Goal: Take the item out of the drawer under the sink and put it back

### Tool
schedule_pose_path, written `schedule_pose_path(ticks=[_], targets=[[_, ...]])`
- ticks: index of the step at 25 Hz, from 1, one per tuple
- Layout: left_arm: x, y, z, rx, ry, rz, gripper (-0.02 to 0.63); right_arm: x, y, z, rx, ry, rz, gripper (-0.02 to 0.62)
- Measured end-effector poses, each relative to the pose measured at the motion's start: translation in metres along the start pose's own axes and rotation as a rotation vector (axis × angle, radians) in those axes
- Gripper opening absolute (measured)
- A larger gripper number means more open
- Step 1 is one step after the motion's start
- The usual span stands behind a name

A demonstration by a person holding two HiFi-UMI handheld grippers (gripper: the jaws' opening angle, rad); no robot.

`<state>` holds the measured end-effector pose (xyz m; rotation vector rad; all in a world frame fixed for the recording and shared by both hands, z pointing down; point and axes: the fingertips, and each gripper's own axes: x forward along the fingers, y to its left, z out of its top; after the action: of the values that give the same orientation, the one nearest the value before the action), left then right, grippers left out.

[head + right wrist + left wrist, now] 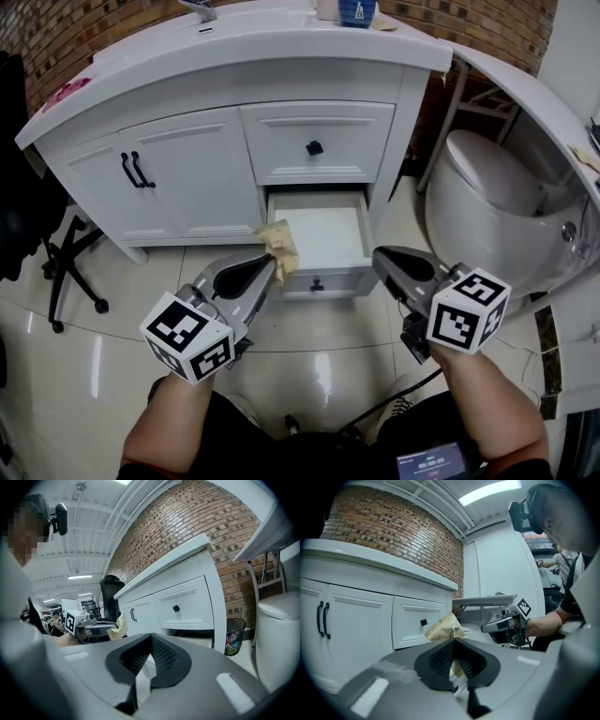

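Note:
The lower drawer of the white vanity stands pulled out, its inside bare and white. A crumpled tan paper packet hangs over the drawer's left front corner, with my left gripper shut on it. In the left gripper view the packet sticks up from between the ribbed pads of the left gripper. My right gripper hovers off the drawer's right front corner, shut and holding nothing. In the right gripper view the right gripper has its jaws together, and the packet shows at the left.
The upper drawer with a black knob is closed, as are the cabinet doors left of it. A white toilet stands to the right and a black office chair to the left. A bin sits by the brick wall.

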<state>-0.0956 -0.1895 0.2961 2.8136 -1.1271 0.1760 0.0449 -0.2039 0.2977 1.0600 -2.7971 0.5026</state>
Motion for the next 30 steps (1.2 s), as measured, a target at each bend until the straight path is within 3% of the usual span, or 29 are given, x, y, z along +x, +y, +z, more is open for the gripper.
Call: schedule_pose_path(ticks=[30], targets=[[0.0006,0.0018,-0.0067,0.005,-0.004,0.02,0.011,-0.0024,0.0037,-0.0021,-0.007,0.0,-0.003,0.003]])
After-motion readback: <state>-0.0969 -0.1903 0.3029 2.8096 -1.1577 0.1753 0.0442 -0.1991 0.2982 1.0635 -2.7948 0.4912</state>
